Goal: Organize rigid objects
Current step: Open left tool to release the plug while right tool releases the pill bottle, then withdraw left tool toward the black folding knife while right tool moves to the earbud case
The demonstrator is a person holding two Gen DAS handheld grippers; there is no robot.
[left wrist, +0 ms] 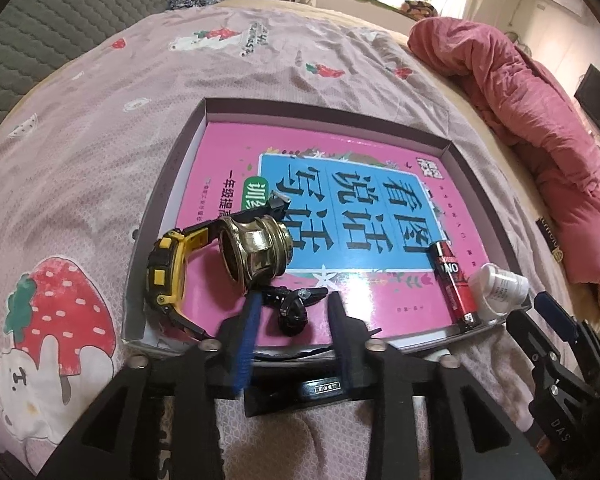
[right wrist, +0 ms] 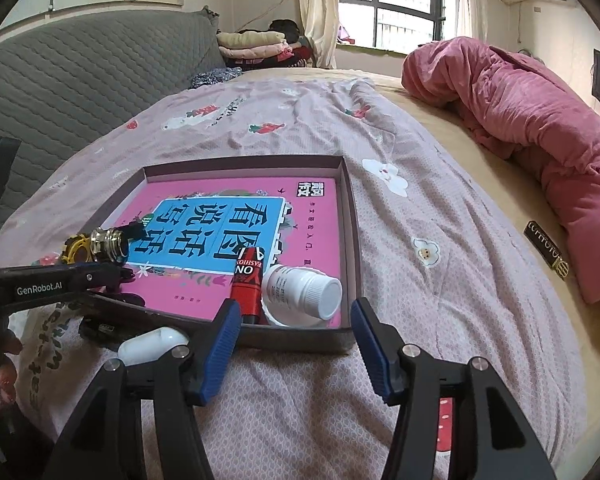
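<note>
Pointing down at the near edge of a shallow box (left wrist: 172, 184), the left gripper (left wrist: 292, 308) stands with its jaws apart. A small black part (left wrist: 296, 304) lies between the blue pads, on the pink book (left wrist: 340, 200) that lines the box floor. No pad presses on it, so the left gripper is released and holds nothing.

Just beyond the left pad, a brass fitting (left wrist: 256, 252) lies on its side on the book. A yellow and black watch (left wrist: 168, 276) stands on edge against the left wall of the box, with its strap running behind the fitting.

The right gripper (right wrist: 296, 320) also stands released, with its jaws wide and nothing between them. It hovers over the bedspread (right wrist: 420, 320) at the near right corner of the box. Directly ahead of it, a white bottle (right wrist: 304, 292) lies on its side inside that corner, cap toward the right wall. A red and black lighter (right wrist: 250, 284) lies touching the bottle on its left side.

A white rounded object (right wrist: 152, 344) lies on the bedspread outside the box, beside the left pad of the right gripper; what it is cannot be told.

A rolled pink quilt (right wrist: 540, 128) lies along the far right edge of the bed, well apart from the box. A grey padded headboard (right wrist: 80, 80) stands at the left.
</note>
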